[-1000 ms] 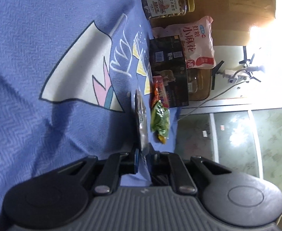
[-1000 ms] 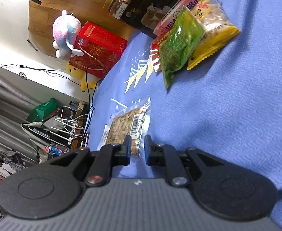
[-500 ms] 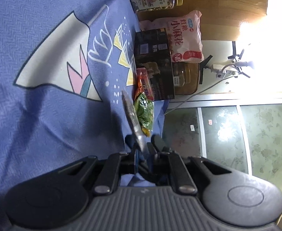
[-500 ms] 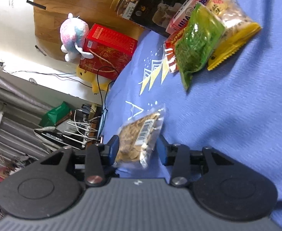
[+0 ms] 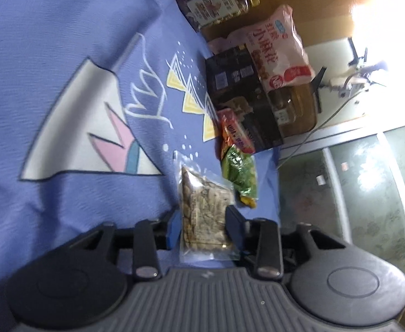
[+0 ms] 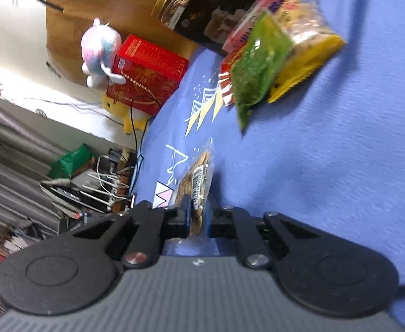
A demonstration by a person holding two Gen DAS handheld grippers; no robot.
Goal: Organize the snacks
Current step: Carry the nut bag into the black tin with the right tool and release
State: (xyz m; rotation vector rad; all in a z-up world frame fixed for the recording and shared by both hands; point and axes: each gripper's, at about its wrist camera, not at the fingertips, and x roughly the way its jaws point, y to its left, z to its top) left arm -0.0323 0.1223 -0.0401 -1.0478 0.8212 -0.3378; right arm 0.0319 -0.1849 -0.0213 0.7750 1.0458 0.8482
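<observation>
Where left view blurs: plush toy (image 6: 98, 51).

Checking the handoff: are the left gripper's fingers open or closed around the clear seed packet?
Open. The left gripper has its fingers spread to either side of the clear seed packet, while the right gripper is shut on it.

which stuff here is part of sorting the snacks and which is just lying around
Job: seed packet, clamped in the right gripper; open left gripper; green packet; yellow packet; red packet; pink bag; black box; nut jar.

Lying about: plush toy; red gift box; cables.
</observation>
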